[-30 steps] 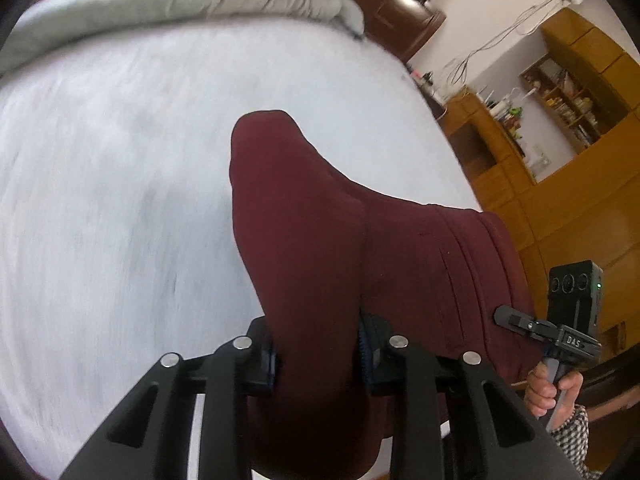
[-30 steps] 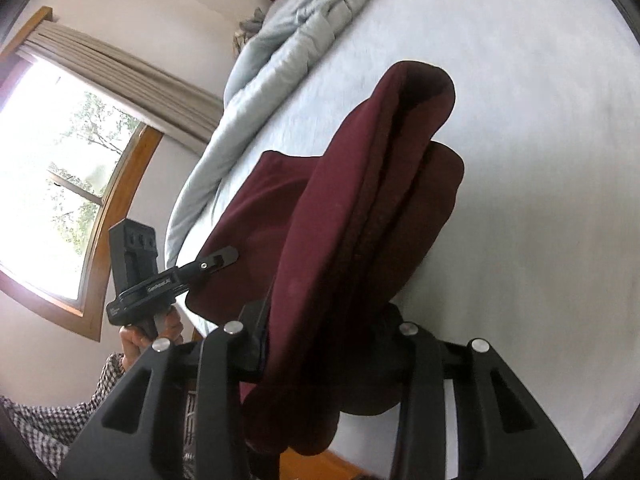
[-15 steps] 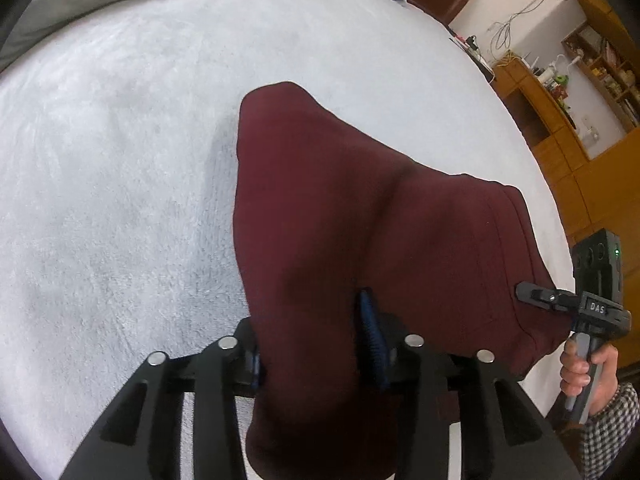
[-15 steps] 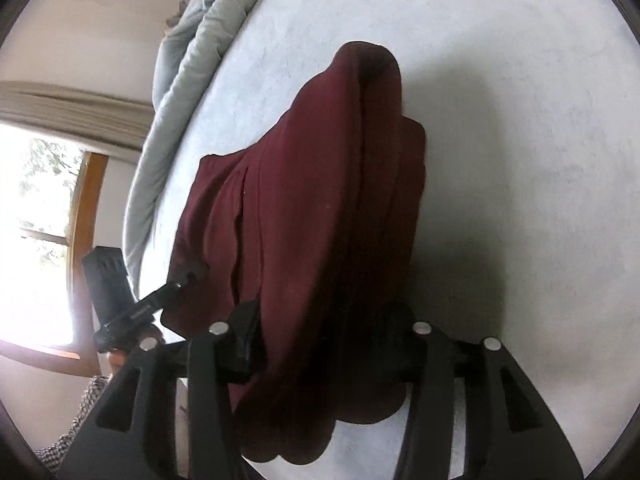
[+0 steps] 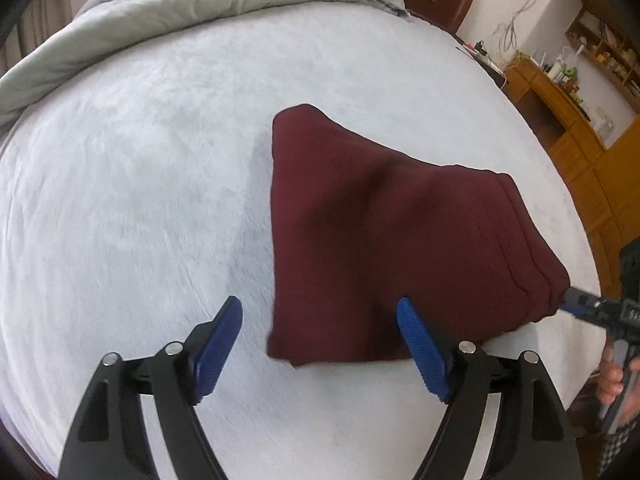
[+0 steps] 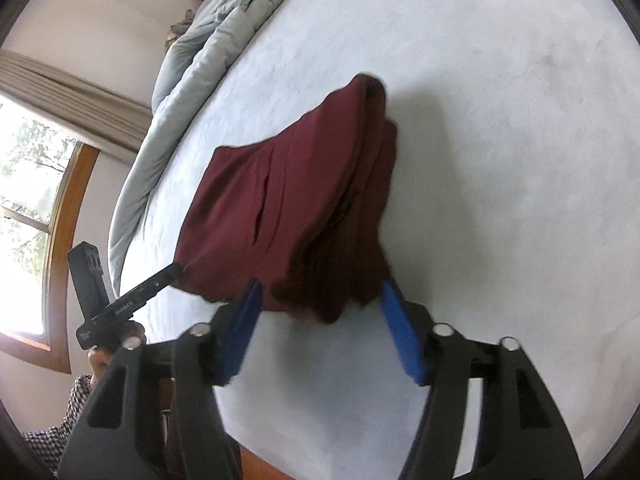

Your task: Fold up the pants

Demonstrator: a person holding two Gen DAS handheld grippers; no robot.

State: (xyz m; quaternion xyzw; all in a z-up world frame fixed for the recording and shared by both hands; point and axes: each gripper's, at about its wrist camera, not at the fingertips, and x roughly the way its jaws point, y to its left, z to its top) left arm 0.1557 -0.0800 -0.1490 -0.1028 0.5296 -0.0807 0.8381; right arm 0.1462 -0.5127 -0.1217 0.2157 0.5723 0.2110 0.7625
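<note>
The dark red pants (image 5: 392, 240) lie folded into a thick bundle on the white bed (image 5: 140, 200). My left gripper (image 5: 320, 316) is open, its blue pads either side of the bundle's near corner, holding nothing. In the right wrist view the pants (image 6: 296, 208) lie folded with layered edges toward me. My right gripper (image 6: 320, 300) is open just short of the bundle's near edge. The right gripper also shows at the far right edge of the left wrist view (image 5: 576, 304), at the pants' corner. The left gripper shows in the right wrist view (image 6: 168, 274), at the far corner.
A grey duvet (image 5: 180, 4) is bunched along the bed's far side. Wooden cabinets and shelves (image 5: 580, 100) stand to the right of the bed. A window with a curtain (image 6: 36, 168) is on the wall. The bed's edge (image 6: 272, 464) is close below my right gripper.
Both grippers were shut on the pants and held them up. Now the pants lie on the bed, both grippers have opened and drawn back slightly.
</note>
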